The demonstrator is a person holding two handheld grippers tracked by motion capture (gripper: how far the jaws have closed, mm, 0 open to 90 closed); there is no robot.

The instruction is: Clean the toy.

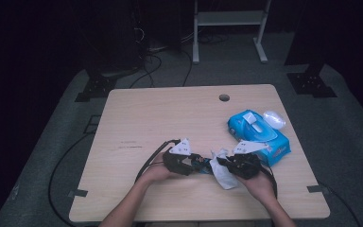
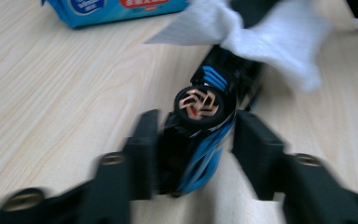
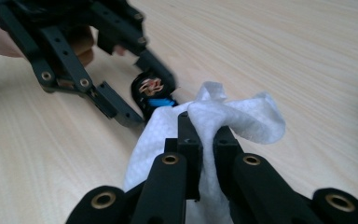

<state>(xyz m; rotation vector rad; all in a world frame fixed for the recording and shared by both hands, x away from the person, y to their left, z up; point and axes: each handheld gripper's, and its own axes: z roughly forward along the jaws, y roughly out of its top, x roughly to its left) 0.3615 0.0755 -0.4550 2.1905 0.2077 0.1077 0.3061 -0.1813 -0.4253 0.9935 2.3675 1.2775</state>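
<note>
- left gripper (image 2: 193, 154): jaws bracket a black-and-blue toy car (image 2: 200, 135), one jaw touching, the other just clear.
- right gripper (image 3: 205, 144): clamped on a white wet wipe (image 3: 242, 116) draped over the car's far end.

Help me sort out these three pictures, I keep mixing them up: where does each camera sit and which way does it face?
High view: above the person's side, looking forward and down on the table; forearms, left gripper and right gripper show.
Left gripper view: rides on the left gripper, looking along its jaws, which flank a black-and-blue toy.
Right gripper view: rides on the right gripper, its jaws shut on a white wipe; the left gripper and a hand show beyond.
Shared: toy and wipe show in both gripper views.
</note>
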